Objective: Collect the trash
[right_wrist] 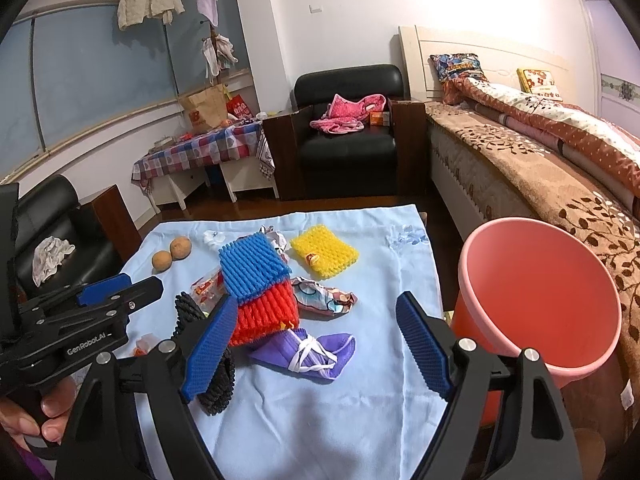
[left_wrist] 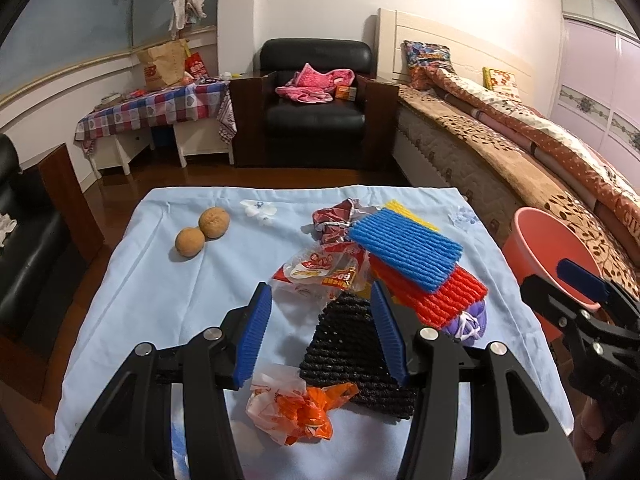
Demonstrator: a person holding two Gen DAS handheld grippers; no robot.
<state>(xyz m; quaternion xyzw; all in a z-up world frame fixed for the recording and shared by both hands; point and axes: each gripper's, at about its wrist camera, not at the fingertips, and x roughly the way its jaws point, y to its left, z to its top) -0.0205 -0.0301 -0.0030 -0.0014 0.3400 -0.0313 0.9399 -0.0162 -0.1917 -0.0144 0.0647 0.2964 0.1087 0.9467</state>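
Observation:
Trash lies on a light blue cloth (left_wrist: 160,280): a blue foam net (left_wrist: 406,254) stacked on a red foam net (left_wrist: 444,300), a black foam net (left_wrist: 352,344), a red-and-white snack wrapper (left_wrist: 320,272), an orange plastic bag (left_wrist: 300,408), a purple mask (right_wrist: 312,350) and a yellow foam net (right_wrist: 324,254). My left gripper (left_wrist: 320,334) is open above the black net and orange bag, holding nothing. My right gripper (right_wrist: 320,344) is open over the purple mask, empty. A pink bucket (right_wrist: 536,300) stands at the table's right side.
Two round brown fruits (left_wrist: 202,230) sit at the cloth's far left. A crumpled patterned wrapper (right_wrist: 324,296) lies beside the red net. A bed (right_wrist: 540,168) runs along the right, a black armchair (left_wrist: 316,108) stands behind, and a black sofa (left_wrist: 24,248) is at left.

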